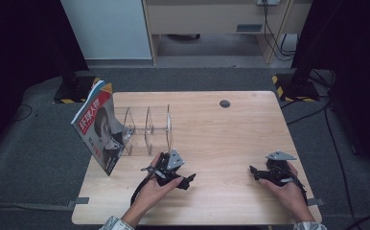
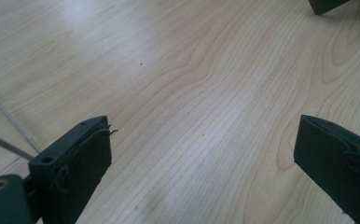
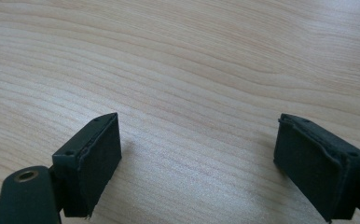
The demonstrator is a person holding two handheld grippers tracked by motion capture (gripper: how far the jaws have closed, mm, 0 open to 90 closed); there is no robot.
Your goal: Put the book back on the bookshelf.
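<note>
The magazine (image 1: 98,126) leans upright against the outer end of the clear rack (image 1: 147,129), at the side of the rack away from the table's (image 1: 231,143) middle, its cover facing the person; propped like that it seems to be waiting to be filed between the dividers (a guess from the empty slots). The left gripper (image 1: 189,180) rests on the wood just in front of the rack, the nearer of the two to it, jaws spread wide with nothing between them; its own view has bare grain between the pads and the rack's edge at one side. The right gripper (image 1: 253,171) lies well apart from the rack, likewise gaping and empty; both look parked, neither reaching.
</note>
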